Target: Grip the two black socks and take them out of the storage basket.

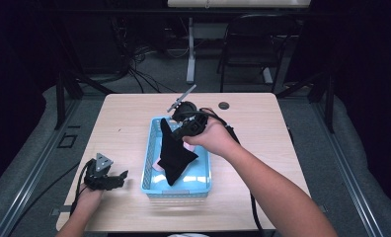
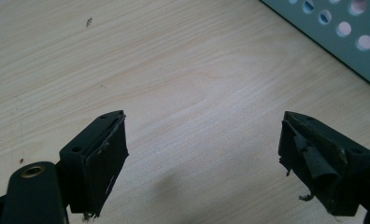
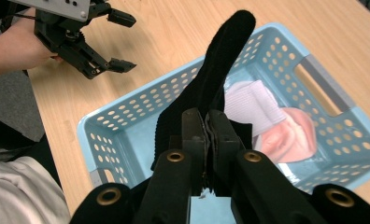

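Black sock [image 1: 173, 155] clenched in right tongs [image 3: 206, 126], held above blue basket [image 1: 151, 182] for removal. Left tongs [image 1: 118, 178] released, rested on counter [image 1: 124, 123] at basket's nine o'clock, kept clear.

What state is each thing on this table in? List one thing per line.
black sock: pinched, hanging into the basket
right gripper: shut on the black sock
left gripper: open, nothing between its jaws
blue basket: upright on the table
pink-and-white sock: lying in the blue basket
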